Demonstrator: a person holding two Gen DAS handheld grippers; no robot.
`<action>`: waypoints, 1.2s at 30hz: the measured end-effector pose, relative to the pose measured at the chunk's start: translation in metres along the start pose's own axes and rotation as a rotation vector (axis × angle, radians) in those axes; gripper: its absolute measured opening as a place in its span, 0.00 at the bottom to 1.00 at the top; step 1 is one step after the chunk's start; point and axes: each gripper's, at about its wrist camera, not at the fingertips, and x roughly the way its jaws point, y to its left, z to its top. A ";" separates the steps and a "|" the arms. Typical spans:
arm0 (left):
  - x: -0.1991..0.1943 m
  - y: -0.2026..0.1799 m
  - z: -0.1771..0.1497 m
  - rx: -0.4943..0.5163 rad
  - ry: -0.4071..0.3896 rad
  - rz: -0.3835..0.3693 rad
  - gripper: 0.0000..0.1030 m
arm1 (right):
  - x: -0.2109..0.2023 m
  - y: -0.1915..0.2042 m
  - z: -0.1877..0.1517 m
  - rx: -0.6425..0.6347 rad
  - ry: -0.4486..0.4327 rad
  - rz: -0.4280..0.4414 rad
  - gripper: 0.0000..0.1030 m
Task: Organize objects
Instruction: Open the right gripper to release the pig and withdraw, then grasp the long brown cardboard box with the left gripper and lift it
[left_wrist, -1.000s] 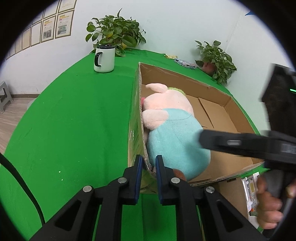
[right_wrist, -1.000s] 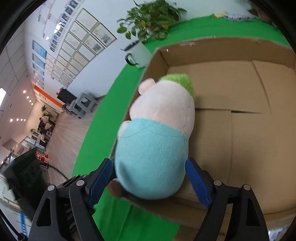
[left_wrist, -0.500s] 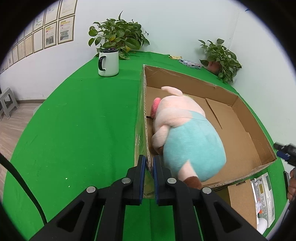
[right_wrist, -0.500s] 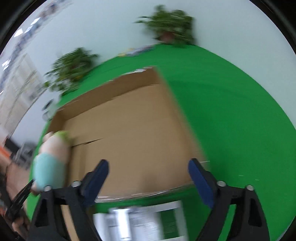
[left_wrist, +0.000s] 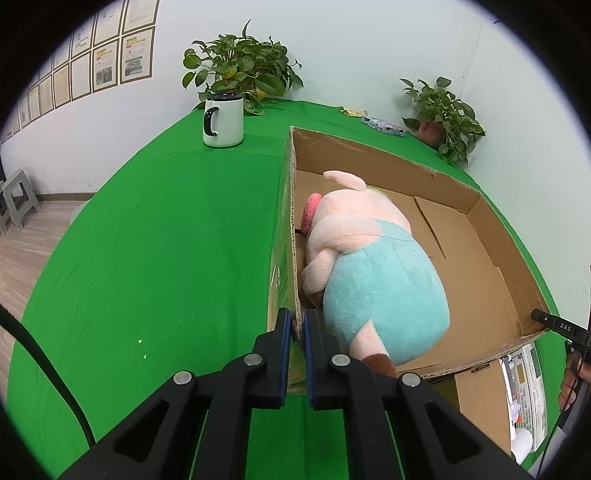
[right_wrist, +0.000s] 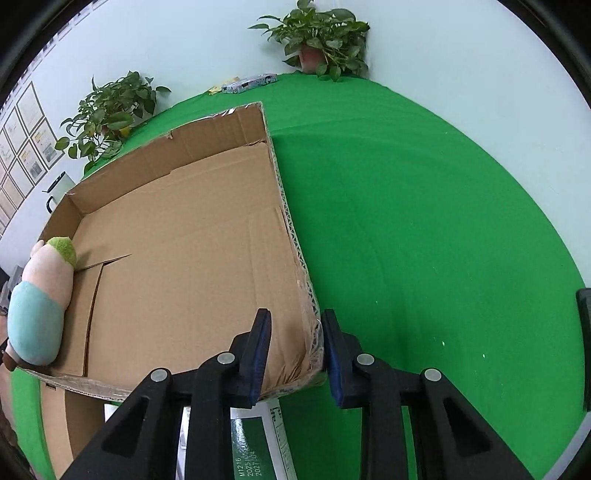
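left gripper (left_wrist: 298, 334) angled down, fingers clamped on near-left wall of the open brown cardboard box (left_wrist: 476, 206) | right gripper (right_wrist: 295, 349) angled down, fingers closing around the box's near-right corner, gap still showing | one box, one pink plush pig in a teal shirt (left_wrist: 373, 273) lying inside by the left wall, on the green counter (left_wrist: 166, 240)

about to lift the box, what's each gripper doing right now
Left gripper: shut on the cardboard box wall.
Right gripper: closing around the box's corner, pads not yet pressing.
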 end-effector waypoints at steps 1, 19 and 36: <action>-0.001 0.000 0.000 0.000 0.000 -0.002 0.06 | -0.003 -0.001 -0.001 0.003 0.002 -0.001 0.25; -0.104 -0.050 -0.036 0.132 -0.400 0.046 0.93 | -0.105 0.038 -0.049 -0.155 -0.185 0.234 0.99; -0.126 -0.086 -0.082 0.116 -0.263 -0.101 0.93 | -0.156 0.066 -0.109 -0.283 -0.177 0.412 0.99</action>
